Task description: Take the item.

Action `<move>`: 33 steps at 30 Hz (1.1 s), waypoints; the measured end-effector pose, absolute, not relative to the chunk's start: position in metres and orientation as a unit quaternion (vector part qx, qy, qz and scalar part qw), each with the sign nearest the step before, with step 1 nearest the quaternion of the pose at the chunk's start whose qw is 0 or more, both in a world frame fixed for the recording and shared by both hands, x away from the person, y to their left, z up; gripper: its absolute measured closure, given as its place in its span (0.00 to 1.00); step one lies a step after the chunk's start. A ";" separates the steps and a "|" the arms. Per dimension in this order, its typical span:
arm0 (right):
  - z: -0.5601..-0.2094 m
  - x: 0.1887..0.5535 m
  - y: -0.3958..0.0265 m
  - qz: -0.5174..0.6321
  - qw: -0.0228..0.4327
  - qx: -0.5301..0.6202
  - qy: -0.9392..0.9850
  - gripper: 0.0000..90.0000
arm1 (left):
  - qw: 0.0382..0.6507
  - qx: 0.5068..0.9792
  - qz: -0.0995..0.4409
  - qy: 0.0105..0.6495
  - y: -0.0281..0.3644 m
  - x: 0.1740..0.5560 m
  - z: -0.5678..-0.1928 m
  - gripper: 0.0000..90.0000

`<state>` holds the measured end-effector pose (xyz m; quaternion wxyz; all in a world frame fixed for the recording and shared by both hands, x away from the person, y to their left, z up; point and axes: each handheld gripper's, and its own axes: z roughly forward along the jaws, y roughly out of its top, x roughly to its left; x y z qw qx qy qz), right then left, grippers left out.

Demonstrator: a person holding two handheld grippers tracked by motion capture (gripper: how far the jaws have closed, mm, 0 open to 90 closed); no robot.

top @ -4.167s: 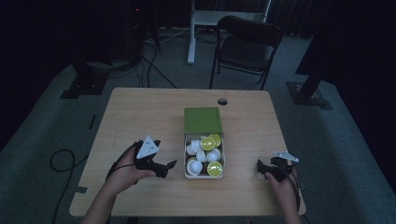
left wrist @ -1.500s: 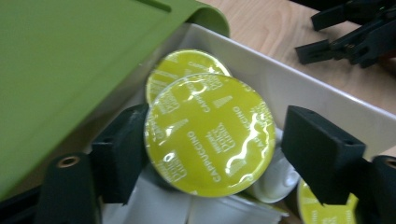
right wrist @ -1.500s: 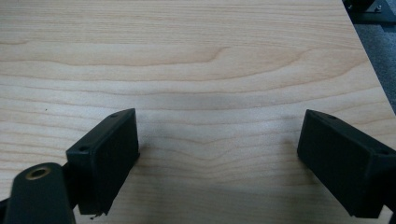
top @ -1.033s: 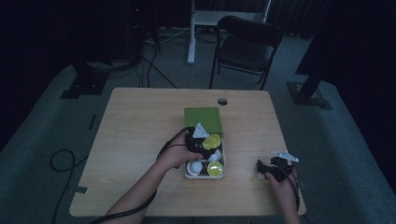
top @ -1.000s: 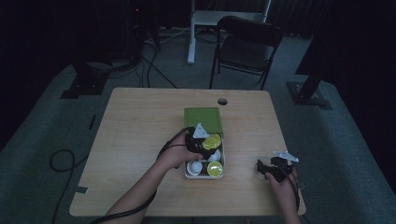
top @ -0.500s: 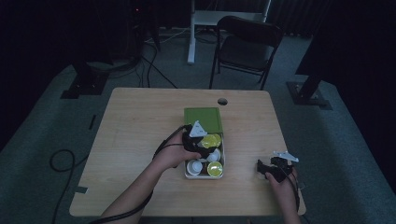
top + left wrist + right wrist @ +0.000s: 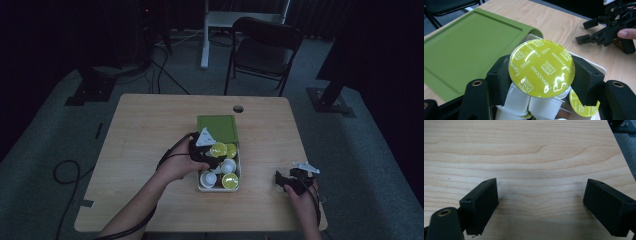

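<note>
Left gripper (image 7: 214, 159): just left of centre in the high view, over the white open box (image 7: 199, 186); jaws clamped on the white plastic coffee capsule with the yellow-green foil lid (image 7: 541, 68), one black pad on each side of its rim

Held capsule: centre of the left gripper view, foil face tilted toward the camera, body pointing down toward the other white capsules (image 7: 537, 107) packed under it; it looks lifted a little above them, though I cannot tell whether it has quite parted from them

Way out: judging from this, straight up first, since the neighbours crowd it from below and the box walls hem it in

Green plastic lid (image 7: 471, 42): upper left of the left gripper view, lying flat and open beyond the box; it blocks a low exit that way

Open room: bare light wooden tabletop (image 7: 145, 130) to the left of the box in the high view, and more between box and right hand

Right gripper (image 7: 286, 181): lower right of the high view, resting on the table well apart from the box; jaws wide apart, nothing between them but wood

Nearer hand: the left, by far
</note>
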<state>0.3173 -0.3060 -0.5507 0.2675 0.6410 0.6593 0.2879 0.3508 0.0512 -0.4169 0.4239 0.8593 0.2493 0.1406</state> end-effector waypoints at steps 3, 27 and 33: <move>-0.551 0.317 -0.306 0.288 0.267 0.641 0.659 0.13 | 0.428 0.856 0.140 0.254 0.057 0.349 -0.415 0.42; -0.551 0.317 -0.306 0.288 0.268 0.641 0.659 0.13 | 0.423 0.839 0.165 0.298 0.113 0.339 -0.421 0.42; -0.551 0.317 -0.306 0.288 0.267 0.641 0.659 0.13 | 0.421 0.837 0.164 0.308 0.124 0.337 -0.428 0.42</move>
